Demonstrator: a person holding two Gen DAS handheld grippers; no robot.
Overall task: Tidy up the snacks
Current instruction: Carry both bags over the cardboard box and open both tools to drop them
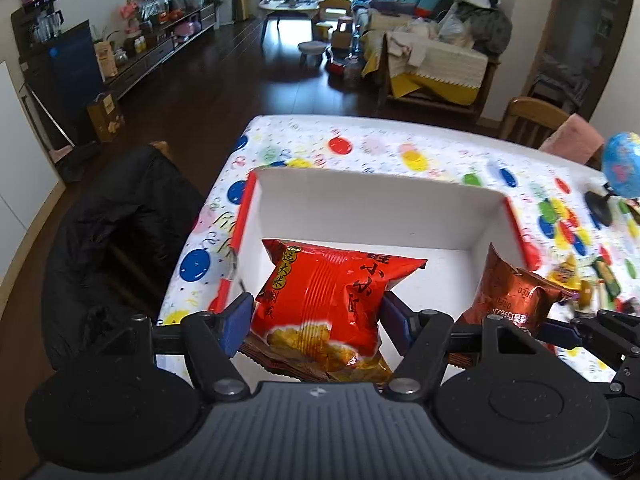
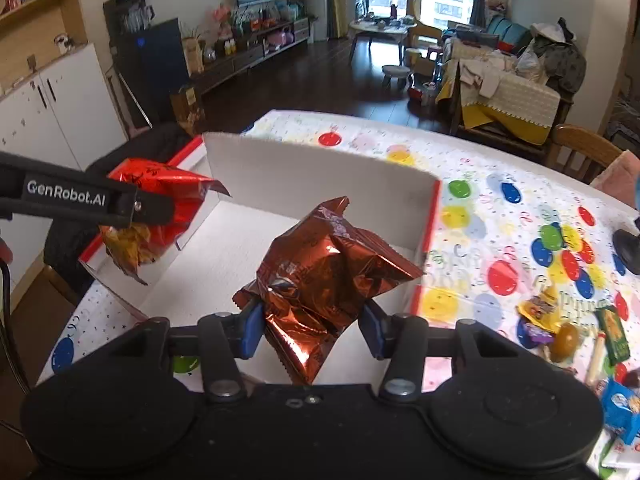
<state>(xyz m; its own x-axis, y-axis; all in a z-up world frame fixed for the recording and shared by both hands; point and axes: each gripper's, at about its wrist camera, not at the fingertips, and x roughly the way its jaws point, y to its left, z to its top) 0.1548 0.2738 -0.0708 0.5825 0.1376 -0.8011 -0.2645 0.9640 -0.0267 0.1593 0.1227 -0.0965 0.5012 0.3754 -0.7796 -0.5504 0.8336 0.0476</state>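
My left gripper (image 1: 316,320) is shut on a red snack bag (image 1: 328,296) with yellow chips printed on it, and a second brownish packet shows under it. It hangs over the white box (image 1: 360,200) with red edges. My right gripper (image 2: 312,328) is shut on a crumpled copper-brown foil bag (image 2: 328,276), also above the box (image 2: 312,168). In the right wrist view the left gripper and its red bag (image 2: 160,208) sit at the box's left wall. In the left wrist view the copper bag (image 1: 512,296) shows at the right.
The box rests on a table with a balloon-print cloth (image 2: 500,216). Loose snacks and candies (image 2: 560,328) lie at the table's right, with a blue packet (image 2: 620,408) nearer. A globe (image 1: 624,164) stands far right. A dark jacket on a chair (image 1: 120,240) is left of the table.
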